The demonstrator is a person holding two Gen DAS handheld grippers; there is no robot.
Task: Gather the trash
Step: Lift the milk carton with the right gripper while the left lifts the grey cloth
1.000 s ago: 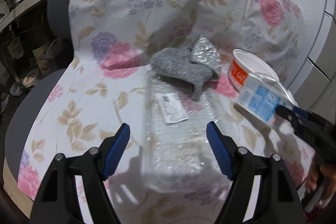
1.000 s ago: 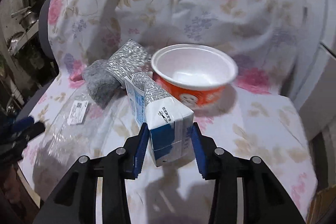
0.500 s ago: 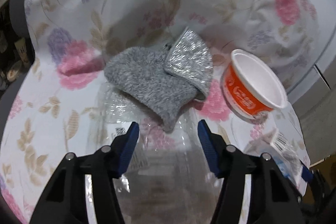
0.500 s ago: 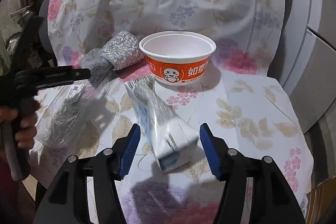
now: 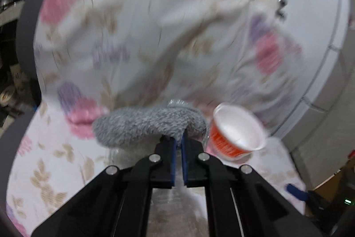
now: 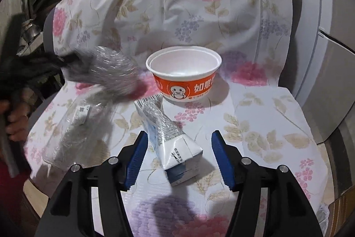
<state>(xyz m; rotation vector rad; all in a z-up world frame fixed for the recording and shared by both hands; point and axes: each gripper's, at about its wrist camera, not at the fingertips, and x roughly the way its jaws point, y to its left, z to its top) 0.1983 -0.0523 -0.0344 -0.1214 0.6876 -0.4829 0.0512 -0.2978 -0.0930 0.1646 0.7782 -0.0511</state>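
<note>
My left gripper (image 5: 177, 143) is shut on a grey fuzzy sock-like piece (image 5: 146, 126) with a shiny silver wrapper and holds it lifted above the chair seat; it shows blurred in the right wrist view (image 6: 104, 72). My right gripper (image 6: 177, 152) is open, its fingers either side of a crushed blue-and-white milk carton (image 6: 170, 141) lying on the seat. An empty orange-and-white paper bowl (image 6: 184, 74) stands upright behind the carton and also shows in the left wrist view (image 5: 235, 132). A clear plastic bag (image 6: 75, 126) with a white label lies at the left.
Everything rests on a chair covered with a flowered cloth (image 6: 255, 121). A grey cabinet (image 6: 332, 81) stands at the right. Dark shelves with pots (image 6: 28, 28) are at the left. The seat's front edge is close below my grippers.
My left gripper closed on the grey piece and lifted it. My right gripper opened wider and pulled back, leaving the carton lying on the seat.
</note>
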